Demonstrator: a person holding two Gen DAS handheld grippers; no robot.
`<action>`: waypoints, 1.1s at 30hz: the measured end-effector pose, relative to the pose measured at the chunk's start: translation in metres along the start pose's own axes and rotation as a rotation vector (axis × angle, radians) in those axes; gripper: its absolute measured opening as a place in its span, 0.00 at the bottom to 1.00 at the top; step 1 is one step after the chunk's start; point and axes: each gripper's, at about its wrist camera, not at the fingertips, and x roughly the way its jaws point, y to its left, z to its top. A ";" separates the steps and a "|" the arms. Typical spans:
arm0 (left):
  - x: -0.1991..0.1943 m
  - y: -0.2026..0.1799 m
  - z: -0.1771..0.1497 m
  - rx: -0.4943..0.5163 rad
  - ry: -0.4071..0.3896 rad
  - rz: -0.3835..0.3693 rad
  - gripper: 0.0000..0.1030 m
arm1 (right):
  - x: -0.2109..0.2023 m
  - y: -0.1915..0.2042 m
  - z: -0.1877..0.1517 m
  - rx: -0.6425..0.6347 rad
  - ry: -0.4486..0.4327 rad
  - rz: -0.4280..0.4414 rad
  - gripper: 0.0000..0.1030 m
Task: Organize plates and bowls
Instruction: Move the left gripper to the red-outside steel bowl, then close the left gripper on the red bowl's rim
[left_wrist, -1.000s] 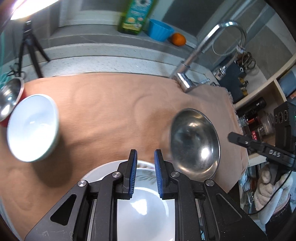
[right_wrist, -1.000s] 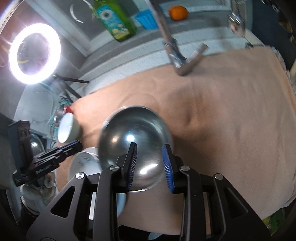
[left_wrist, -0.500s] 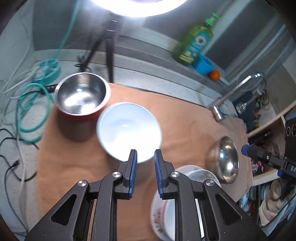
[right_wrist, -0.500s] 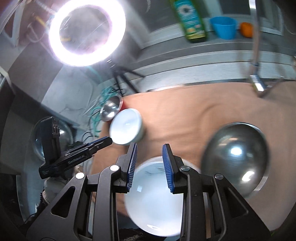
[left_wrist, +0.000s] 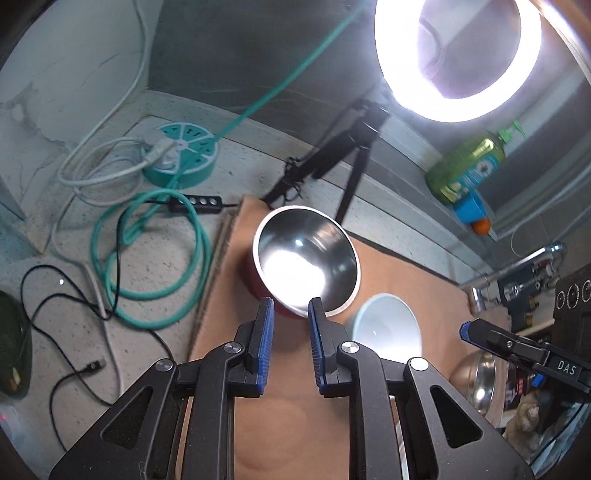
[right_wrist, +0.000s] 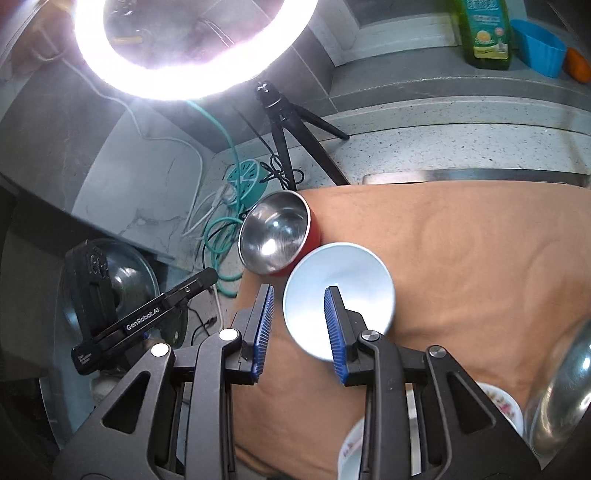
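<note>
A red bowl with a steel inside (left_wrist: 306, 258) sits at the far left corner of the tan cloth (left_wrist: 399, 273). My left gripper (left_wrist: 290, 317) is open, its tips just short of that bowl's near rim. A pale blue bowl (right_wrist: 338, 295) stands right beside the red bowl (right_wrist: 275, 236). My right gripper (right_wrist: 299, 306) is open, its right finger over the blue bowl's rim. A steel bowl (right_wrist: 561, 391) and a floral plate (right_wrist: 502, 402) lie at the lower right. The blue bowl (left_wrist: 386, 326) and steel bowl (left_wrist: 476, 380) also show in the left wrist view.
A lit ring light (left_wrist: 454, 59) on a black tripod (right_wrist: 284, 122) stands behind the cloth. Teal and white cables (left_wrist: 147, 236) and a round teal power hub (left_wrist: 181, 155) lie on the counter to the left. Soap bottle (left_wrist: 465, 166), blue cup (right_wrist: 539, 48) and faucet (left_wrist: 517, 266) are at the back right.
Both grippers swung left, away from the plate and steel bowl. The left now faces the red bowl, the right the blue bowl. Both stayed open.
</note>
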 end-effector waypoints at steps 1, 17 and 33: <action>0.003 0.004 0.004 -0.006 0.002 0.003 0.16 | 0.006 0.001 0.004 0.006 0.004 0.000 0.28; 0.045 0.025 0.038 -0.044 0.046 0.027 0.17 | 0.093 0.005 0.056 0.013 0.088 -0.062 0.28; 0.066 0.020 0.040 -0.028 0.092 0.029 0.16 | 0.132 -0.002 0.065 0.018 0.147 -0.102 0.15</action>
